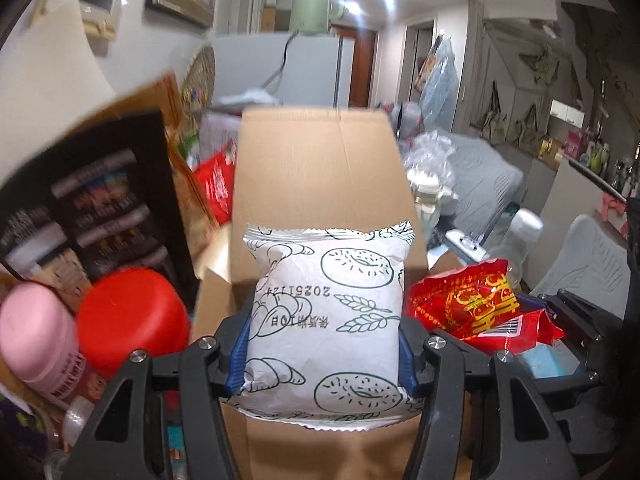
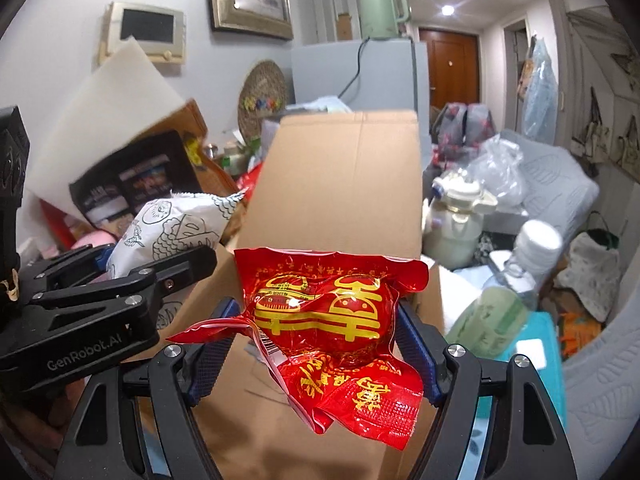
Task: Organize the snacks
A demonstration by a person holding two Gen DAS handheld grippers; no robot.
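My left gripper (image 1: 325,344) is shut on a white snack bag (image 1: 326,312) printed with bread and bagel drawings, held upright over an open cardboard box (image 1: 320,168). My right gripper (image 2: 320,320) is shut on a red foil snack bag (image 2: 328,316) with gold characters, also held above the cardboard box (image 2: 340,184). In the right wrist view the left gripper (image 2: 132,276) and its white bag (image 2: 172,228) show at the left. The red bag (image 1: 472,304) appears to the right in the left wrist view. The box's tall back flap stands up behind both bags.
A red round lid (image 1: 132,320) and a pink bottle (image 1: 36,336) sit left of the box, beside a black printed carton (image 1: 96,208). A cream jug (image 2: 460,220), a white-capped bottle (image 2: 532,256) and a pale green jar (image 2: 488,320) crowd the right. A fridge (image 2: 360,76) stands behind.
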